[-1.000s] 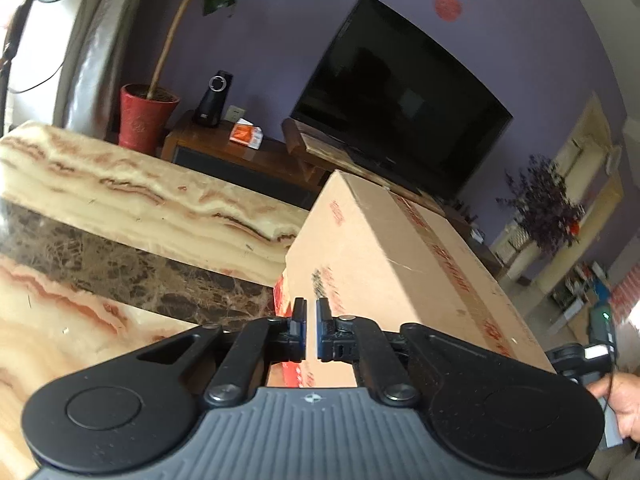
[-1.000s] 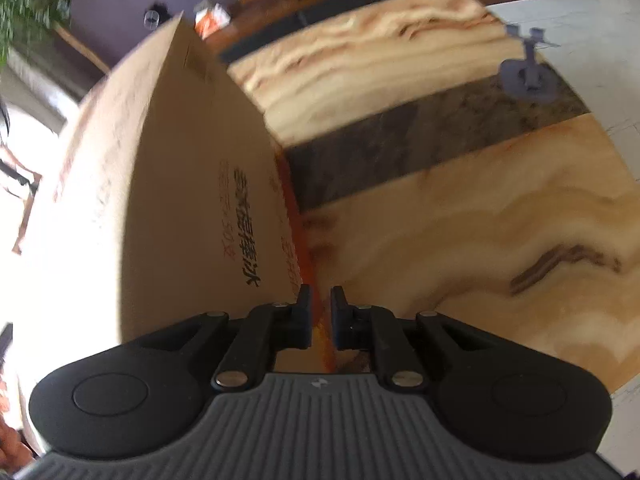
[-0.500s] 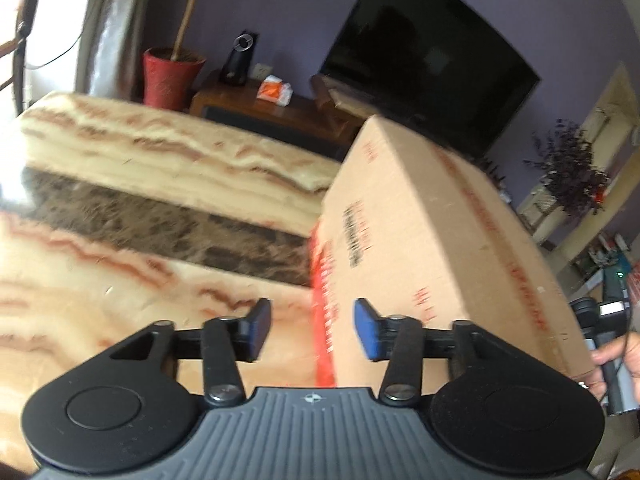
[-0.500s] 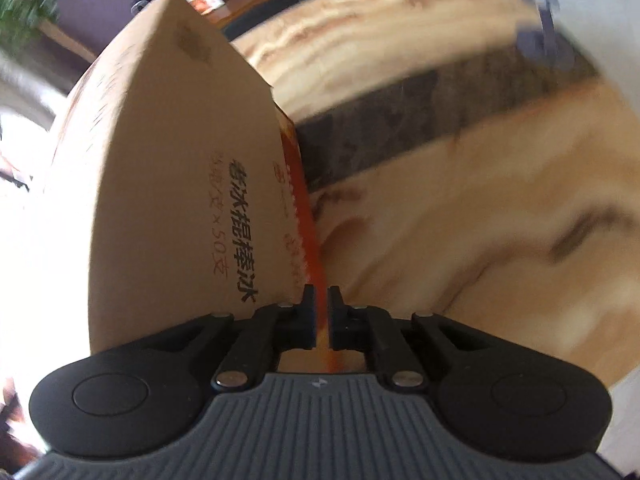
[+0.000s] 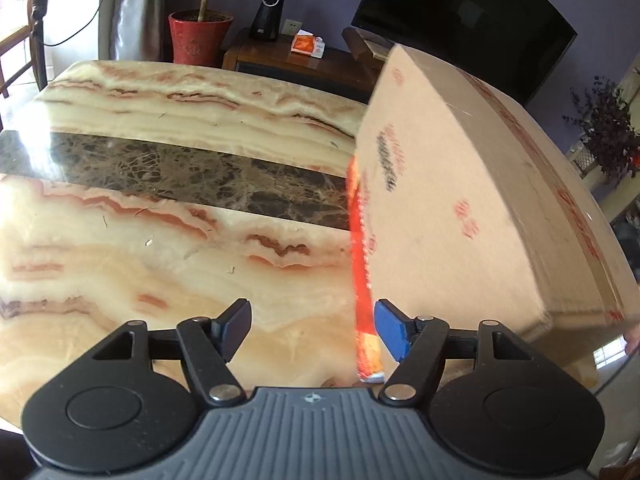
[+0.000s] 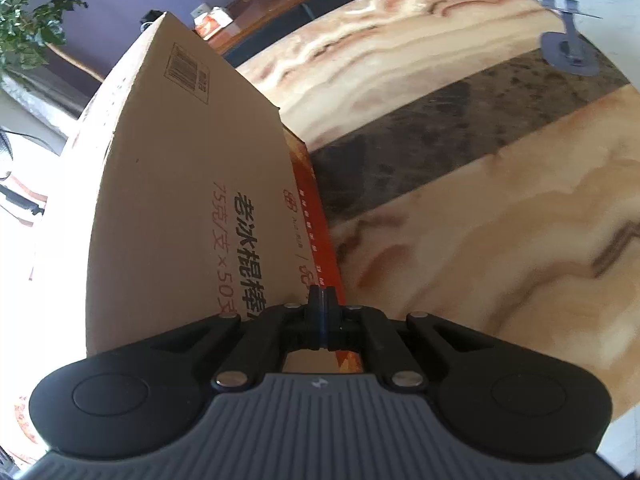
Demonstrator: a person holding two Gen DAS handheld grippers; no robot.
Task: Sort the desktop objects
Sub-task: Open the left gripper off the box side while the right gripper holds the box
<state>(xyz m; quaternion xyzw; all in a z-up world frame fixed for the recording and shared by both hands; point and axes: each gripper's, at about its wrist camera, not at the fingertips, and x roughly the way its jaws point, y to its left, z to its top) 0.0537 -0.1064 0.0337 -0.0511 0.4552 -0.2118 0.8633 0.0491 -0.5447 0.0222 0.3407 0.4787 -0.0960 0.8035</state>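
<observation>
Left wrist view: my left gripper (image 5: 312,330) is spread wide beside the cardboard box (image 5: 460,200) on the marble table (image 5: 160,240); my right gripper (image 6: 323,306) fingers press together beside the orange packet (image 6: 320,236)

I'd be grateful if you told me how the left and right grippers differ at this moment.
The left gripper is open, its fingers spread wide and holding nothing; the right gripper is shut. The left points over the marble table; the right sits against the cardboard box. Both are black.
</observation>
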